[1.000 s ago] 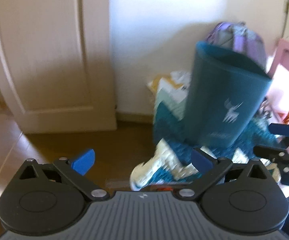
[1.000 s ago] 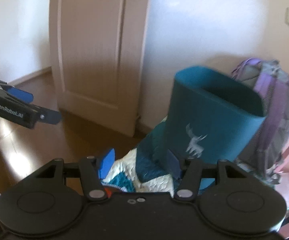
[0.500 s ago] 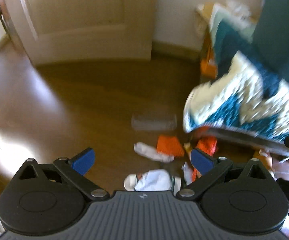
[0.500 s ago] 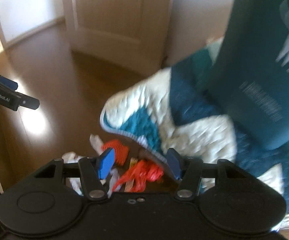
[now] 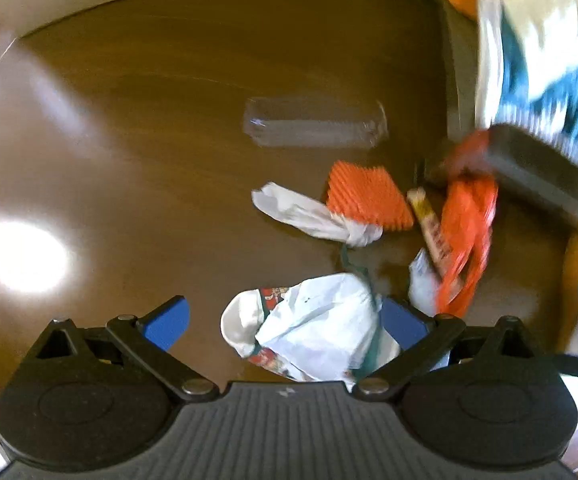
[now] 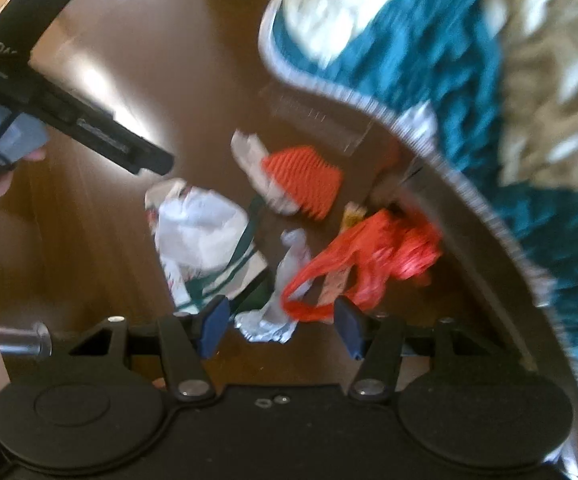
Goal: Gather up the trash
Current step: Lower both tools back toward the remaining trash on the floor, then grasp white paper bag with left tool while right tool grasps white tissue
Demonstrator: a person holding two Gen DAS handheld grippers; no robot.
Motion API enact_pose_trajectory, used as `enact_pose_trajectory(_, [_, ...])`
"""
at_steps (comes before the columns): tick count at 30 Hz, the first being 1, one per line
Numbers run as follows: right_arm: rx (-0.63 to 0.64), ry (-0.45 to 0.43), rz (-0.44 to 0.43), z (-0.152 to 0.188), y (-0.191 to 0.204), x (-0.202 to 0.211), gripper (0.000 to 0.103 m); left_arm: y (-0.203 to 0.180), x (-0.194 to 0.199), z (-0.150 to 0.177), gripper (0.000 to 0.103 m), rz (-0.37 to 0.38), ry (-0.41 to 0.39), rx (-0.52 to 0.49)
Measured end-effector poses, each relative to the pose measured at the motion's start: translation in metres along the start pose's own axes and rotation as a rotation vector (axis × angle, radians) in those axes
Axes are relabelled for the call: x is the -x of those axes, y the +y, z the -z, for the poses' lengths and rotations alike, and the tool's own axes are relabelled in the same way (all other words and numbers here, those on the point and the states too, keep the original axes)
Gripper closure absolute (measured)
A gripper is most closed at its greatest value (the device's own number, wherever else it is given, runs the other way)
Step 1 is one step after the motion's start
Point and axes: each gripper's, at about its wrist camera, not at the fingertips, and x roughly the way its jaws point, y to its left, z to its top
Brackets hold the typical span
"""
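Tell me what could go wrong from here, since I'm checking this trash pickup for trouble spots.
Three risks, as judgements:
1. The clear plastic tray nearly vanishes against the brown floor, so it may get missed.
2. The orange plastic bag lies partly under the quilt edge, so a grab there may catch fabric.
3. Both the left gripper and right gripper are open over the same small pile, so they could bump.
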Motion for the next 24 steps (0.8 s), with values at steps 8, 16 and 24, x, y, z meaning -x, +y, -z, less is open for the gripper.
enact_pose_trajectory(8, [0.064, 0.121, -0.057, 0.01, 0.01, -0.071, 0.046, -0.027, -0.064, 0.029, 0.001, 0.06, 0.082, -0.138])
enact_pose_trajectory(16, [-0.145, 0.187, -0.142, 0.015, -0.007, -0.117, 0.046, -0.022, -0.108, 0.041, 0.005, 0.071, 0.151, -0.096])
enact_pose_trajectory(24, [-0.225, 0.259, -0.141, 0.011, -0.013, -0.156, 0.048, -0.017, -0.128, 0.042, 0.042, 0.048, 0.187, -0.085])
